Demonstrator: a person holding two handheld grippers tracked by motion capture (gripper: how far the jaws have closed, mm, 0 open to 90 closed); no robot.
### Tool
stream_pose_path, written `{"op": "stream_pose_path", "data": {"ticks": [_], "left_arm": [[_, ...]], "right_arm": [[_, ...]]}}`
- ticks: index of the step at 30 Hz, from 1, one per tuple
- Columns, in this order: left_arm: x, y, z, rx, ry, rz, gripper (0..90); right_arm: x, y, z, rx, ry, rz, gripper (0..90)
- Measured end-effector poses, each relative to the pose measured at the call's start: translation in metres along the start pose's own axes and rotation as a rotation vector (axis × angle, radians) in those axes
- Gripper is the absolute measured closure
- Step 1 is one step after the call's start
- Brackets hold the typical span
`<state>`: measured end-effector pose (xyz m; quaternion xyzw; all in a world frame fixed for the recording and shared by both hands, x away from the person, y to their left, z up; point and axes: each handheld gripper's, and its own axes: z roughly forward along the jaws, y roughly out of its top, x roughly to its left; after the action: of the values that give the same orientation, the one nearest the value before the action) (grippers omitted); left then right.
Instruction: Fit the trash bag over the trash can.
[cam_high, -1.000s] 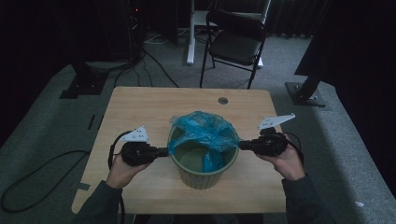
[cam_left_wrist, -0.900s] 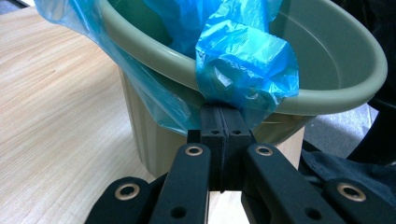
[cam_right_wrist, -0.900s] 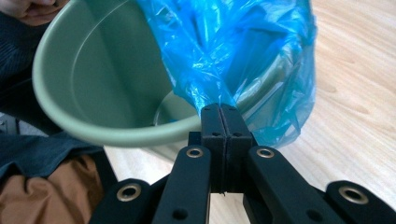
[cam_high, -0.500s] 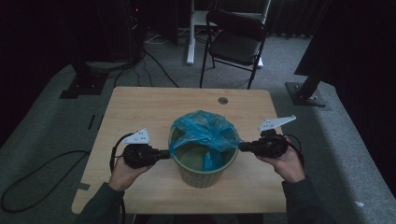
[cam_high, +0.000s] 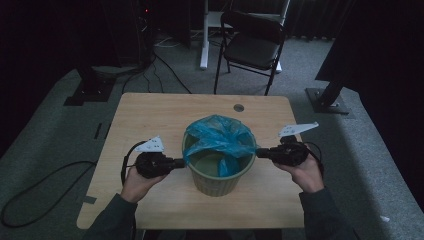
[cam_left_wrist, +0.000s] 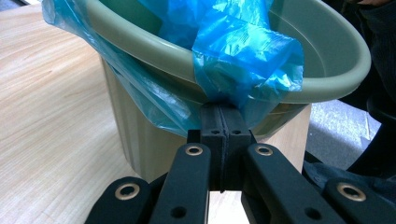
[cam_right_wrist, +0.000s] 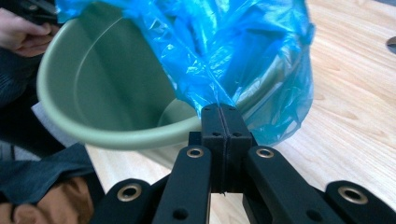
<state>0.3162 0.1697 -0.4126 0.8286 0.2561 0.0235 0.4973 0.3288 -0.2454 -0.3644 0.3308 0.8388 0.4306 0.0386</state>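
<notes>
Blue plastic liner (cam_high: 220, 137) now reaches a little farther over the rim of the green bin (cam_high: 216, 182) at mid-worktop (cam_high: 150, 112) than a second ago — by my reading, the bag is being spread and seated. Left gripper (cam_left_wrist: 223, 122) and right gripper (cam_right_wrist: 223, 122) each have jaws pressed together on a pinch of film — at opposite sides of the rim.

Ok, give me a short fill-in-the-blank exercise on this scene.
1. The green bin stands on a ____ table.
2. The bag being fitted over the bin is ____ in colour.
3. The left gripper and right gripper are both ____ on the bag's plastic.

Missing words: wooden; blue; shut
</notes>
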Motion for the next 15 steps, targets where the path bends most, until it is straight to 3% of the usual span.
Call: {"op": "stream_pose_path", "data": {"ticks": [8,15], "left_arm": [[-0.004,-0.001,0.003,0.003,-0.018,0.001,90.0],[-0.011,0.001,0.02,0.033,-0.039,0.022,90.0]], "right_arm": [[0.006,-0.002,-0.001,0.009,-0.004,-0.023,90.0],[0.002,0.0,-0.001,-0.004,-0.034,-0.022,90.0]]}}
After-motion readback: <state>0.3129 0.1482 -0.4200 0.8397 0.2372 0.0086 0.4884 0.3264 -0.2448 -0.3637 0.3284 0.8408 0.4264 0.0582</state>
